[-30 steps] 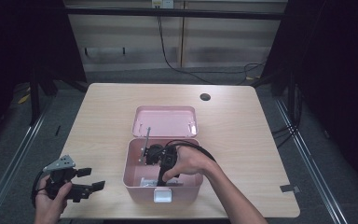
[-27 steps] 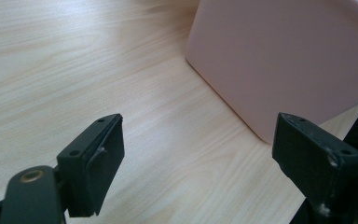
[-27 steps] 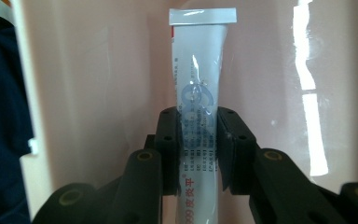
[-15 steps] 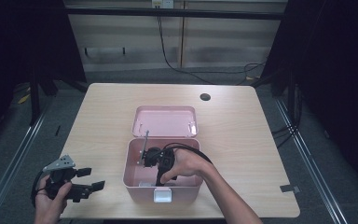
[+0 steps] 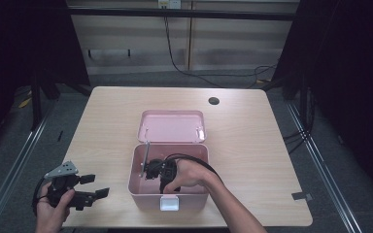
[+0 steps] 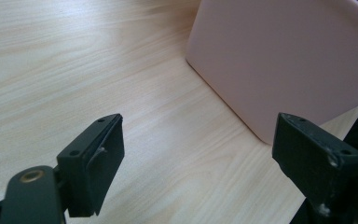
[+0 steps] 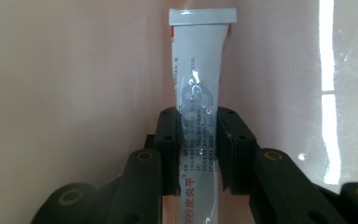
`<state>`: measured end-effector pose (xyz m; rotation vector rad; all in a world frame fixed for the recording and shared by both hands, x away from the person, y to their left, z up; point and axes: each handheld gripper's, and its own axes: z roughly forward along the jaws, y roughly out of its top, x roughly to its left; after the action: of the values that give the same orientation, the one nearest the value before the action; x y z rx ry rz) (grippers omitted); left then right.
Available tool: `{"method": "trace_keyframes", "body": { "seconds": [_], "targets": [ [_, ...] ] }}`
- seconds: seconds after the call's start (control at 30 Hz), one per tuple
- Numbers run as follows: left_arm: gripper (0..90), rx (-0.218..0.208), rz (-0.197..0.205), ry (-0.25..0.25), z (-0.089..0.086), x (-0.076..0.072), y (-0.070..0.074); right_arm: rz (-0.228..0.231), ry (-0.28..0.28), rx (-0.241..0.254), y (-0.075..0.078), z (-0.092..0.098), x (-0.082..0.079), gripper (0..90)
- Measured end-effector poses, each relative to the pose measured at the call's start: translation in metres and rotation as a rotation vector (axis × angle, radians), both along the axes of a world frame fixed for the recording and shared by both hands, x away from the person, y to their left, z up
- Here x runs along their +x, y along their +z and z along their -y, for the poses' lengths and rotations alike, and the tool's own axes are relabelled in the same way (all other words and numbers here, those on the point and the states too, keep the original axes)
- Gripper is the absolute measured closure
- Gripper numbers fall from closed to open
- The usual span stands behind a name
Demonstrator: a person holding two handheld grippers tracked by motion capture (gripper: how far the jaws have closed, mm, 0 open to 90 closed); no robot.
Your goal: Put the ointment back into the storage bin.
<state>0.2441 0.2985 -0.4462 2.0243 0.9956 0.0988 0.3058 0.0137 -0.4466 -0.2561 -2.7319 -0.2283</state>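
- One pink box (image 5: 148, 194) sits open on the table (image 5: 252, 145), lid (image 5: 172, 126) laid back; right gripper (image 5: 158, 171) is down inside it.
- Right gripper (image 7: 199, 144) clenched on a white tube (image 7: 200, 70), which stands between the jaws against the pink wall; crimped end points away.
- Left gripper (image 5: 90, 187) released, jaws wide, just beside the box wall (image 6: 284, 60).
- Tube's lower end is hidden behind the jaws; print too small to read.

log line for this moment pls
right hand-held gripper: shut on tube | inside pink box | left hand-held gripper: open, over table
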Motion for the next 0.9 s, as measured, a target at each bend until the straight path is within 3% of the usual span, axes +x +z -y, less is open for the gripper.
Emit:
{"method": "trace_keyframes", "body": {
  "seconds": [0.47, 0.9],
  "targets": [
    [16.8, -0.001, 0.001, -0.001, -0.0003, 0.0001, 0.0001, 0.009, -0.007, -0.037, -0.0085, 0.0012, 0.0002, 71.0],
    [16.8, -0.002, 0.004, 0.000, -0.0003, -0.0003, 0.0005, 0.031, -0.006, -0.052, -0.0066, 0.0005, -0.0010, 68.4]
  ]
}}
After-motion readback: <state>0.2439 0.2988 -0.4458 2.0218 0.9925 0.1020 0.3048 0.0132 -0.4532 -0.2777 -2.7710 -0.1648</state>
